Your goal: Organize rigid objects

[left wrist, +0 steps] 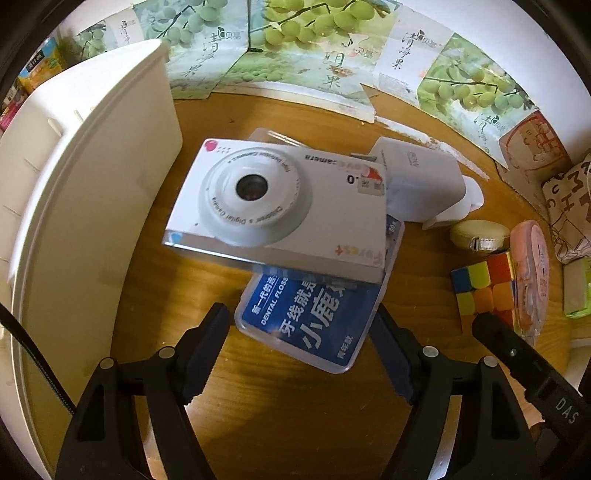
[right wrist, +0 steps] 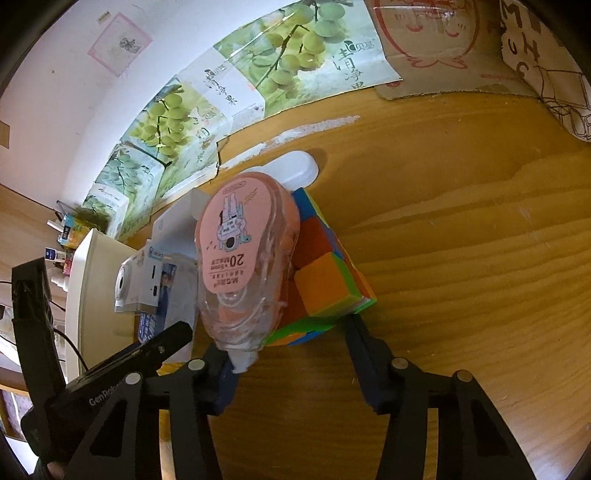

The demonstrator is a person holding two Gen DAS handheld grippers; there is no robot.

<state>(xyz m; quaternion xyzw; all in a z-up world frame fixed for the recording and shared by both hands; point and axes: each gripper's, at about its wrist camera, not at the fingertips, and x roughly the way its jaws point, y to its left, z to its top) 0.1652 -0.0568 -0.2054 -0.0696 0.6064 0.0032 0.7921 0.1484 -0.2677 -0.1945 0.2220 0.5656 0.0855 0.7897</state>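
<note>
Wood-grain tabletop (left wrist: 155,295) fills both views, backed by a white wall lined with flattened cartons printed with green grapes (left wrist: 295,26). On its left side stands a white storage bin (left wrist: 92,166).

Seen from the left wrist, the left gripper (left wrist: 299,347) points steeply down with its fingers (left wrist: 207,343) spread to either side of a clear dental floss box with a blue label (left wrist: 317,317); the pads flank the box's near end, and the view does not settle whether they press on it. A white children's digital camera (left wrist: 280,206) lies tilted on top of that box, lens up. Just behind the camera sits a white plastic bottle (left wrist: 421,184) on its side. To the right lie a cream tape measure (left wrist: 476,234), a colourful puzzle cube (left wrist: 484,288) and a pink correction tape dispenser (left wrist: 532,273), with the tip of the other gripper's finger dark below the cube.

In the right wrist view, the right gripper (right wrist: 291,358) has its fingers (right wrist: 364,362) narrowed around the cube (right wrist: 325,284) and the correction tape dispenser (right wrist: 243,266), which leans on the cube's left side. The right finger touches the cube's near corner and the left finger meets the dispenser's white tip; a firm clamp cannot be told. Camera (right wrist: 136,277) and floss box (right wrist: 173,295) lie to the left, beside the bin (right wrist: 92,295).
</note>
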